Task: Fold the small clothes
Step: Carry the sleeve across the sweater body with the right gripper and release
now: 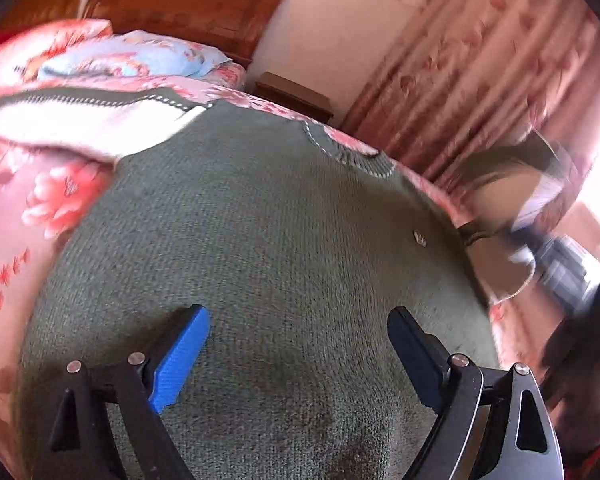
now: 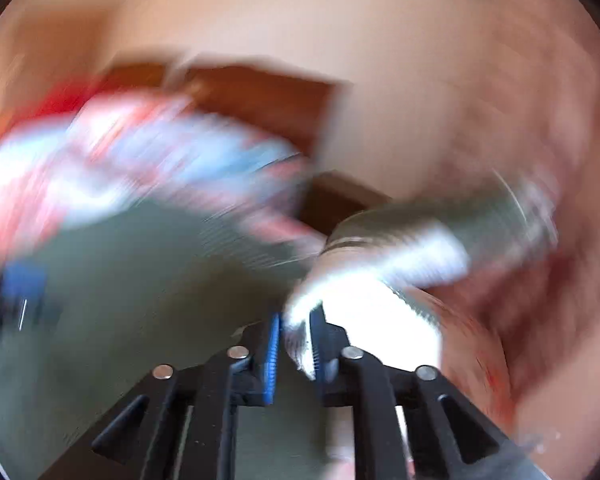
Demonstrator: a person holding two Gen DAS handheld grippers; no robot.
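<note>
A green knitted sweater (image 1: 260, 240) lies flat on the floral bedsheet (image 1: 28, 216), its neckline (image 1: 348, 156) toward the far side. My left gripper (image 1: 298, 314) hovers open just over the sweater's body, nothing between its blue pads. A white and green striped sleeve (image 1: 100, 116) lies across the far left. In the blurred right wrist view my right gripper (image 2: 297, 316) is shut on the white edge of the other sleeve (image 2: 420, 232), which is lifted off the bed. That raised sleeve (image 1: 516, 168) also shows at the right of the left wrist view.
Pillows and a blue-pink quilt (image 1: 112, 56) are heaped at the head of the bed against a wooden headboard (image 1: 188, 4). A brown nightstand (image 1: 296, 96) stands beside the bed, and floral curtains (image 1: 480, 60) hang at the right.
</note>
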